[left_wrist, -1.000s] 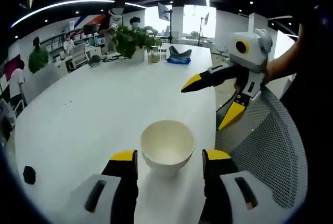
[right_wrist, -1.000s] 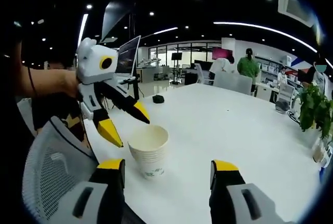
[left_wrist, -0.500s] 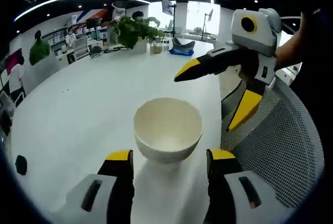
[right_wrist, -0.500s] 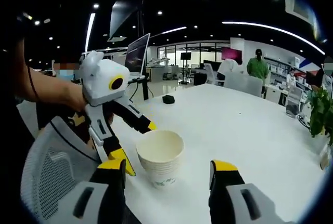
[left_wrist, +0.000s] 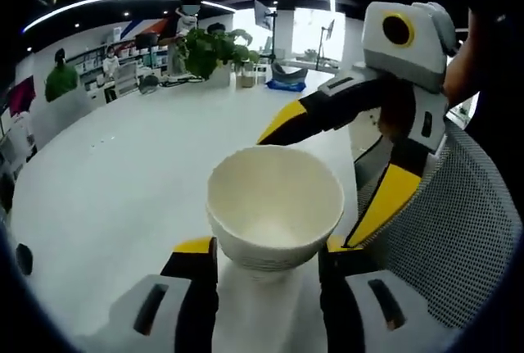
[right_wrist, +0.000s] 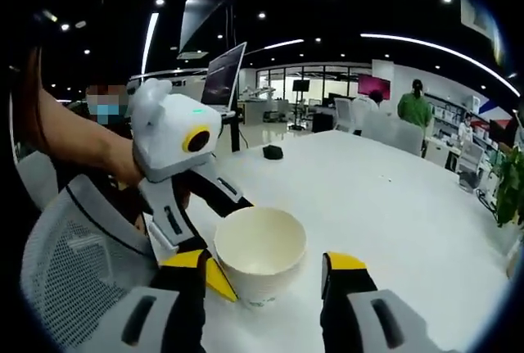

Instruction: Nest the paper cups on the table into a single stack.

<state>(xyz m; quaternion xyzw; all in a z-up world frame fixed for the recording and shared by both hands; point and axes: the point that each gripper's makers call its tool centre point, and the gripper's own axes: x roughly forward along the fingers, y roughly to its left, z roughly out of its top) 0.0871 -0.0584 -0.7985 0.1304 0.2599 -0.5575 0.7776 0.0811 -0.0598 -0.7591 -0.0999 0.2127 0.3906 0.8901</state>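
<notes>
A stack of nested white paper cups (left_wrist: 274, 214) stands upright near the edge of the white table (left_wrist: 123, 173). My left gripper (left_wrist: 268, 251) is open, its yellow-tipped jaws low on either side of the stack's base. My right gripper (left_wrist: 305, 191) comes in from the right, jaws spread wide, one over the rim's far side and one down the near side. In the right gripper view the same stack (right_wrist: 260, 251) sits between the open right gripper (right_wrist: 264, 263), and the left gripper (right_wrist: 232, 242) reaches its left side, held by a person's arm.
A grey mesh chair back (left_wrist: 458, 230) stands right beside the table edge. A potted plant (left_wrist: 209, 50) and a blue item (left_wrist: 282, 91) stand at the far end. A small black object (right_wrist: 273, 152) lies on the table (right_wrist: 393, 197). People stand in the background.
Both grippers have closed in on the cup stack, which looks larger in both views. Each gripper's jaws now straddle it from opposite sides. The stack itself has not shifted on the table.
</notes>
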